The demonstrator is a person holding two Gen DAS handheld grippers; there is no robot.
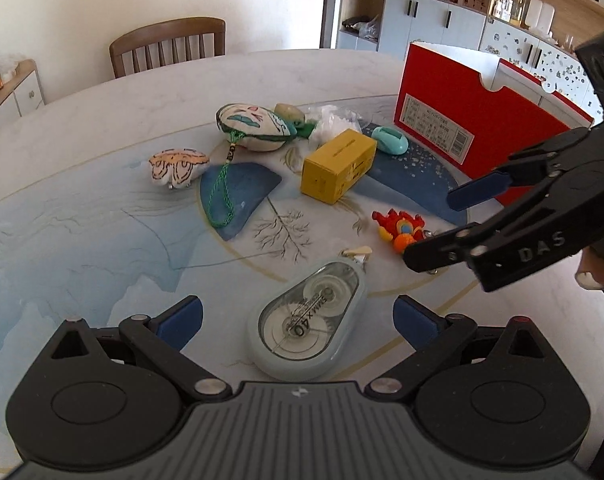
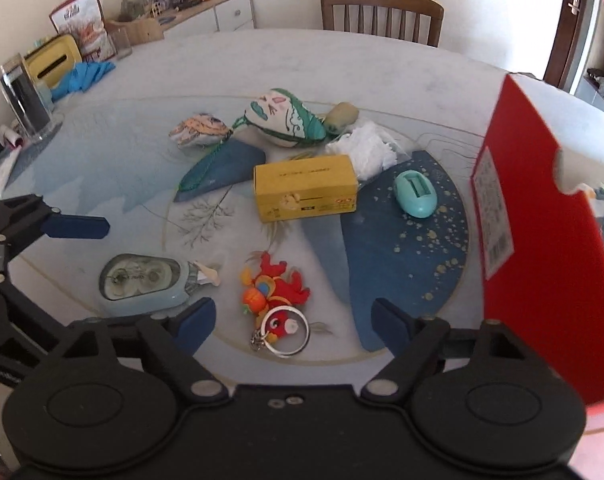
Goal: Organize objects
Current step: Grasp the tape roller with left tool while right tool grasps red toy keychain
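My left gripper [image 1: 298,320] is open, its pads on either side of a pale blue correction-tape dispenser [image 1: 307,318] lying flat on the table; the dispenser also shows in the right wrist view [image 2: 140,282]. My right gripper [image 2: 292,318] is open above a red plush keychain [image 2: 272,292] with a white ring; the keychain also shows in the left wrist view [image 1: 399,230]. A yellow box [image 2: 305,188], a teal egg-shaped dispenser [image 2: 415,194], a painted pouch with green cord [image 2: 286,118], a small orange-patterned pouch [image 2: 200,130] and a white plastic bag [image 2: 367,150] lie further back.
An open red box [image 2: 541,240] stands upright at the right edge of the patterned round table [image 2: 401,72]. A wooden chair [image 2: 381,14] is at the far side. Blue gloves [image 2: 84,76], a yellow tissue box [image 2: 54,62] and a metal holder [image 2: 22,98] sit far left.
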